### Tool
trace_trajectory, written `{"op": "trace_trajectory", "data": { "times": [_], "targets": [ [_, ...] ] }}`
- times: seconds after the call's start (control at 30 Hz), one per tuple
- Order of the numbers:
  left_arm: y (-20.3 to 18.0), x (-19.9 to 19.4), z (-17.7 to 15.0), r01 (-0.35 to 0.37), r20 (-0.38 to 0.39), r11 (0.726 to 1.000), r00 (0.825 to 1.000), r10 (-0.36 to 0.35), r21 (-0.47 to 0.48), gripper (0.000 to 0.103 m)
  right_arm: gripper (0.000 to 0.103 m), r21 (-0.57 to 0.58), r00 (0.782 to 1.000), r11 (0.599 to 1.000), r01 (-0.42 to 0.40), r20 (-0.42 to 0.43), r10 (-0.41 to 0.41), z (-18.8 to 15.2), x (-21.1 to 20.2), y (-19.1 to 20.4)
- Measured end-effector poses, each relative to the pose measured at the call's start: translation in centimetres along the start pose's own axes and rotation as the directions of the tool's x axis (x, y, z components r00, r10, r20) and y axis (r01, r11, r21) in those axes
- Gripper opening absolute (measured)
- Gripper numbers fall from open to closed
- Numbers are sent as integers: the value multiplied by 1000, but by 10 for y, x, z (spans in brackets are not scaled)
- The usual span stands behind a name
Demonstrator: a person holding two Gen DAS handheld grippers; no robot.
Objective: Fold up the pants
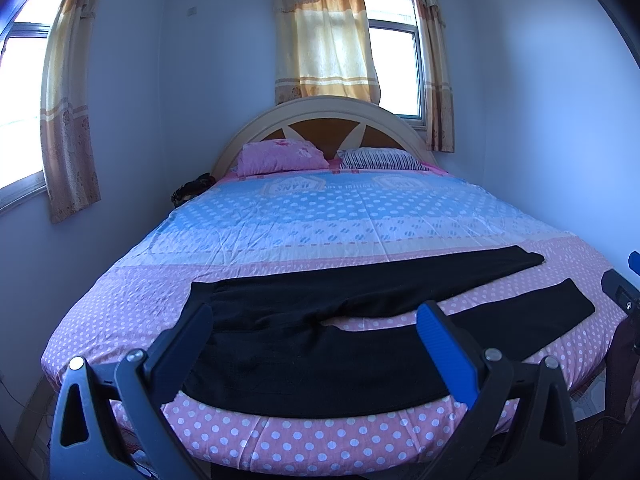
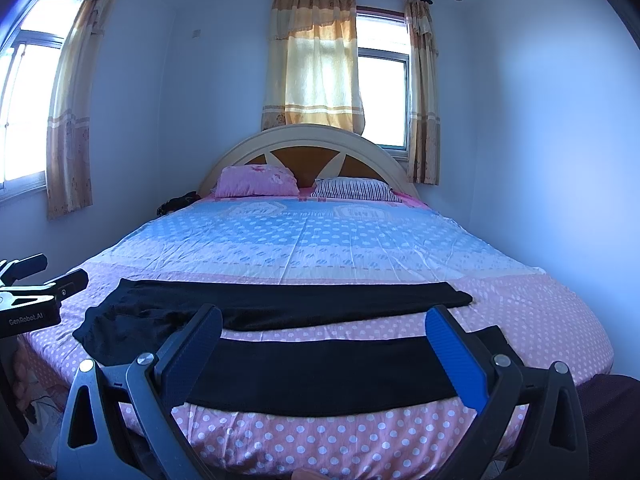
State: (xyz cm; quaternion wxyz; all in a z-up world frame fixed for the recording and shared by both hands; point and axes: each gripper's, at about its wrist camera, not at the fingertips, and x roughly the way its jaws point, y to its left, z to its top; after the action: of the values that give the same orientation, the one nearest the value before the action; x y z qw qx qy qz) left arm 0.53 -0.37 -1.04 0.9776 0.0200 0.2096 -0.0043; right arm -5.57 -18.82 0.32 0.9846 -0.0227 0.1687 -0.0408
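The pants (image 1: 360, 320) are plain black. The bedsheet (image 1: 312, 216) is pink with white polka dots at the lower frame, light blue with pale dots farther up. One pillow (image 1: 280, 156) is pink, the other pillow (image 1: 380, 159) dark-and-white striped. The curtains (image 1: 324, 36) are yellow-orange with banded hems. The headboard (image 1: 320, 110) is cream and brown.

Left claw (image 1: 316, 318) fingers spread wide, right claw (image 2: 326, 320) likewise, both empty

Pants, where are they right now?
The black pants lie spread across the near end of the bed, legs apart, far from the pillows, just ahead of both open hand-held grippers.
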Motion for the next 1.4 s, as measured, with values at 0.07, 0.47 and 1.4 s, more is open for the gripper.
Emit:
{"op": "trace_trajectory", "data": {
  "times": [0.07,0.47,1.4],
  "targets": [
    [0,1,-1,2,-5,1000,1000,-2,-2,103,102,-2,1000,1000,-2,-5,2,-2,2,0],
    [39,66,-9,-34,-86,999,996,33,-14,103,102,26,980,995,-96,-173,99,-26,61,-12],
    [238,347,-13,-113,-517,975,856,-3,-193,52,82,21,929,995,100,-359,-86,-7,269,-133]
  ]
}}
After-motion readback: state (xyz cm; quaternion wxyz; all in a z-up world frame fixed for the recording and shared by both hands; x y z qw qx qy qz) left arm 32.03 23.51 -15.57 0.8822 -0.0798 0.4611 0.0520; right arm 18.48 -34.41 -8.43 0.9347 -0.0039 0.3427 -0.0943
